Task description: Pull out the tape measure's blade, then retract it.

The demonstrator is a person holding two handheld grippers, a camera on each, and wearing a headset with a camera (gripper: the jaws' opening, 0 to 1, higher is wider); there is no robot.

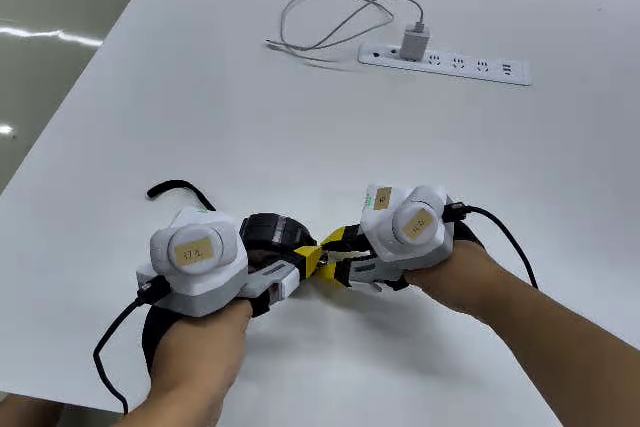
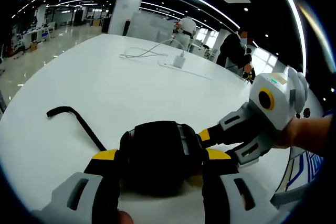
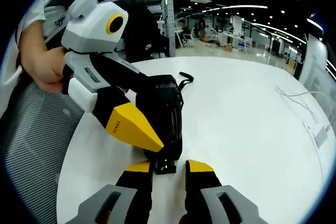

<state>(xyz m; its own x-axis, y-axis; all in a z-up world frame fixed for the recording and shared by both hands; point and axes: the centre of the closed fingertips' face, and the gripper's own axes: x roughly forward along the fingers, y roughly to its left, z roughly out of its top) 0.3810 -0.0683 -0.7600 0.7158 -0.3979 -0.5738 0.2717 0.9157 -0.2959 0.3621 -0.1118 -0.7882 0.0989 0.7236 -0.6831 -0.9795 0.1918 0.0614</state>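
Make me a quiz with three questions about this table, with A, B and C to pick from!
1. Where is the power strip?
A. Far across the table.
B. In a gripper.
C. On the floor.

2. What colour is the tape measure case?
A. Red.
B. Black.
C. White.

3. What is the left gripper doing?
A. Lying open on the table.
B. Hanging open in the air.
C. Shut on the tape measure.

Answers:
1 A: in the head view the strip lies near the table's far side.
2 B: the case looks black in both gripper views.
3 C: in the left gripper view its yellow-tipped jaws press the two sides of the case.
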